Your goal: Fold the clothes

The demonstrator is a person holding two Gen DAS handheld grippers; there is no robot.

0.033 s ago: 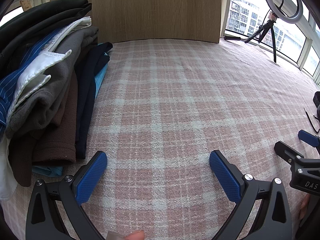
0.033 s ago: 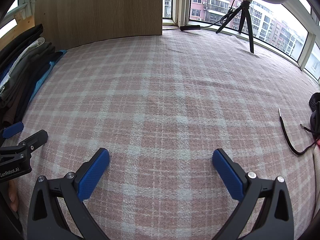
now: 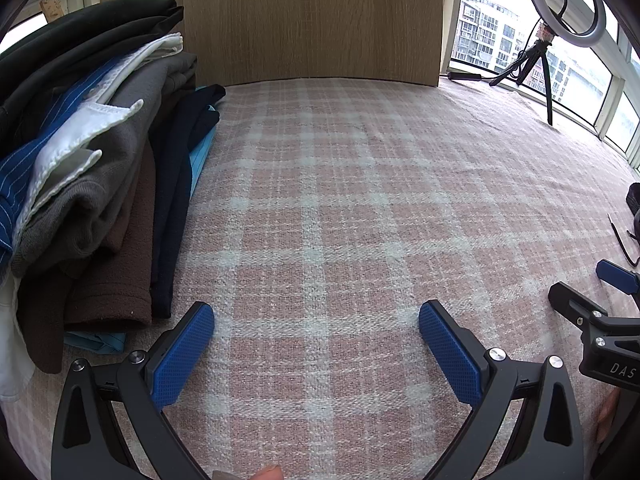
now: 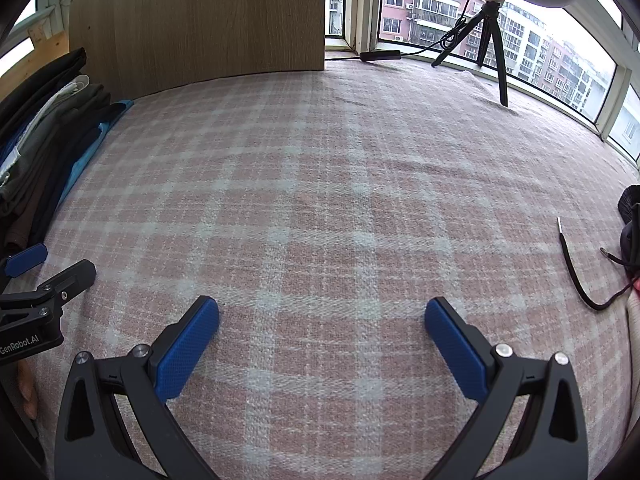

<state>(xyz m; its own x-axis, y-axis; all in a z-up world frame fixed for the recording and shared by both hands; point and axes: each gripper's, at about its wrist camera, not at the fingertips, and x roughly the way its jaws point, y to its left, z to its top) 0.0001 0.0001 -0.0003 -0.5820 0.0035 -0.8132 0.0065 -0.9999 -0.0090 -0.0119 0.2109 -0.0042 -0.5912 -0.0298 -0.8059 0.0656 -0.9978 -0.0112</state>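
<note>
A stack of folded clothes lies at the left on the pink plaid blanket: black, blue striped, white, grey, brown, navy and light blue pieces. It also shows at the left edge of the right wrist view. My left gripper is open and empty, low over the blanket just right of the stack. My right gripper is open and empty over the bare blanket. Each gripper shows in the other's view: the right one, the left one.
A wooden board stands at the back. A ring light on a tripod stands by the window at the back right. A black cable and a dark object lie at the right edge.
</note>
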